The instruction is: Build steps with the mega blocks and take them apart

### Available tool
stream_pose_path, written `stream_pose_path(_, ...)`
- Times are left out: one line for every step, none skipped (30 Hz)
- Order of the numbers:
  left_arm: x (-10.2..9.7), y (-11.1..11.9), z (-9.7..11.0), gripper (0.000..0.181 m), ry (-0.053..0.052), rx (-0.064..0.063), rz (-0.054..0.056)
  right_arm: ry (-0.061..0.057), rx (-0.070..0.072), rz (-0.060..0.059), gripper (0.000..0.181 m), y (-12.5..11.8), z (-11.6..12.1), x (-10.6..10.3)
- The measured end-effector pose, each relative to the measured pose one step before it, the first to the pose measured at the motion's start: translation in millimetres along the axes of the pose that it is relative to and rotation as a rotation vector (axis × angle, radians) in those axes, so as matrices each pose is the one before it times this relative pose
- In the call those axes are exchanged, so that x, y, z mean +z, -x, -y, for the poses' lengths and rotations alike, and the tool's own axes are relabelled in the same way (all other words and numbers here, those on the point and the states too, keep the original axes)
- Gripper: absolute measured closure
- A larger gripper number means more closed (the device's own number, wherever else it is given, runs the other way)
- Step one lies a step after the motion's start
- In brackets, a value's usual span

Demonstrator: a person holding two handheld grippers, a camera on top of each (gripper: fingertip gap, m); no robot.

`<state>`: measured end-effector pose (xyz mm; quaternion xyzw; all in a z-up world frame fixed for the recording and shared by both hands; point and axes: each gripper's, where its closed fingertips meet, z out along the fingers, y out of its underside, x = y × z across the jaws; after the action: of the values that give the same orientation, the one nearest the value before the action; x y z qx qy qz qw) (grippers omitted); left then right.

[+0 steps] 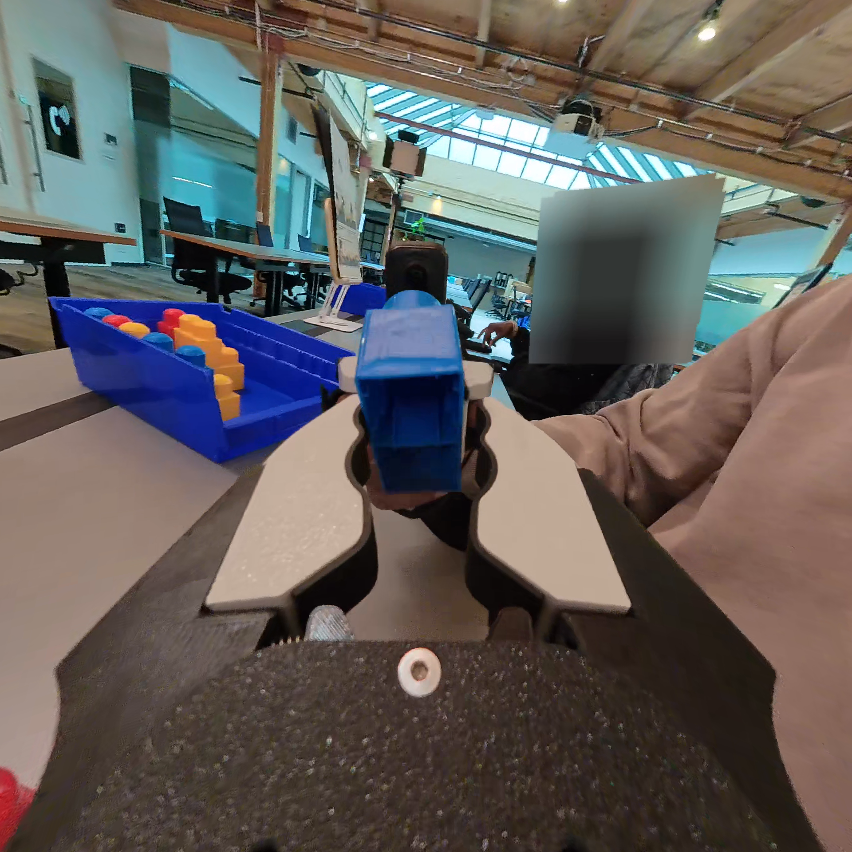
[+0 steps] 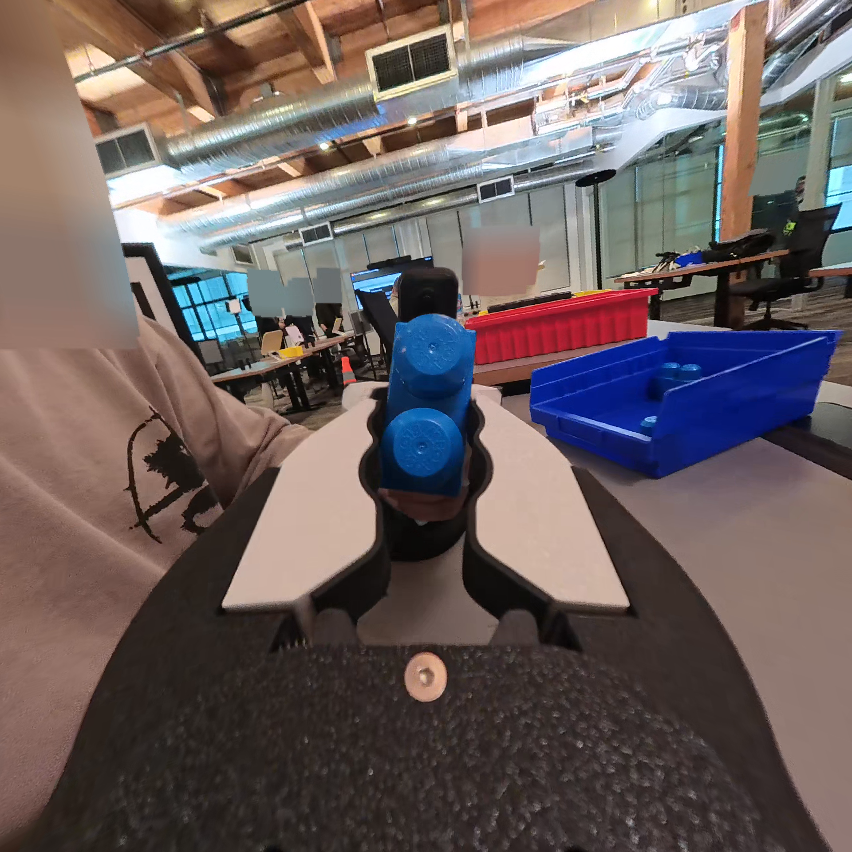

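A blue bin [image 1: 152, 387] holding stepped orange blocks [image 1: 212, 350] is seen at left. A blue block [image 1: 410, 401] is clamped between both grippers in mid-air, the left gripper [image 1: 412, 442] and right gripper [image 2: 424, 442] each closed on it. Judged a hand-over or separation step; one grip must be released next.
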<state>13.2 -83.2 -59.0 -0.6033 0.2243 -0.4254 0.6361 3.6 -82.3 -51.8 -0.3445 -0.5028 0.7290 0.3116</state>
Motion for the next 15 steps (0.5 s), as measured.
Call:
stream_pose_path(2.01,-1.39,0.00,0.140,0.0038,0.0058,-0.0094,0.0061,-0.0051,0.0121,0.147,2.34,-1.03,1.91)
stream_pose_path(0.91,-0.04,0.59,0.144,0.0026,0.0066,-0.0029,-0.0089,0.0038,0.0088,0.147,1.44,1.63,0.83)
stream_pose_path(0.25,0.27,0.41,0.144,0.0032,0.0050,-0.0031,-0.0079,0.0038,0.0052,0.147,0.70,1.66,-0.03)
stream_pose_path(-0.25,0.18,-0.78,0.144,0.0100,0.0019,-0.0061,0.0061,-0.0087,-0.0023,0.147,-0.18,-0.20,-0.06)
stream_pose_path(-0.86,0.28,-1.59,0.144,0.0137,0.0047,-0.0043,0.0174,-0.0110,-0.0045,0.147,-0.30,-1.57,-0.25)
stream_pose_path(-1.80,0.41,-1.21,0.144,0.0090,0.0101,-0.0019,0.0262,-0.0076,-0.0042,0.147,-0.33,-2.31,-0.09)
stream_pose_path(-3.58,0.80,0.55,0.144,-0.0003,0.0096,0.0005,0.0290,-0.0037,-0.0022,0.148,-0.64,-1.72,-0.48)
stream_pose_path(-5.74,2.21,2.75,0.144,-0.0070,0.0092,0.0065,0.0231,-0.0048,-0.0139,0.147,-2.91,0.54,-1.57)
stream_pose_path(-7.87,4.90,4.32,0.144,-0.0099,0.0134,0.0206,0.0165,-0.0068,-0.0209,0.146,-4.72,2.69,-2.69)
stream_pose_path(-9.55,7.54,5.73,0.144,-0.0128,0.0197,0.0346,0.0220,-0.0084,-0.0249,0.143,-6.02,2.48,-2.56)
stream_pose_path(-10.50,9.00,6.14,0.144,-0.0125,0.0246,0.0418,0.0403,-0.0091,-0.0399,0.142,-8.68,-0.24,-1.41)
stream_pose_path(-10.67,9.85,5.76,0.144,-0.0090,0.0276,0.0440,0.0663,-0.0086,-0.0571,0.142,-11.87,-4.58,0.80)
stream_pose_path(-10.35,10.30,4.75,0.144,-0.0069,0.0270,0.0433,0.0840,-0.0157,-0.0483,0.141,-11.14,-8.10,3.29)
stream_pose_path(-9.64,10.45,3.64,0.144,-0.0055,0.0190,0.0412,0.0809,-0.0155,-0.0389,0.141,-9.67,-9.06,5.96)
stream_pose_path(-8.67,9.50,2.29,0.144,-0.0030,0.0104,0.0342,0.0709,-0.0089,-0.0267,0.140,-7.74,-8.53,8.36)
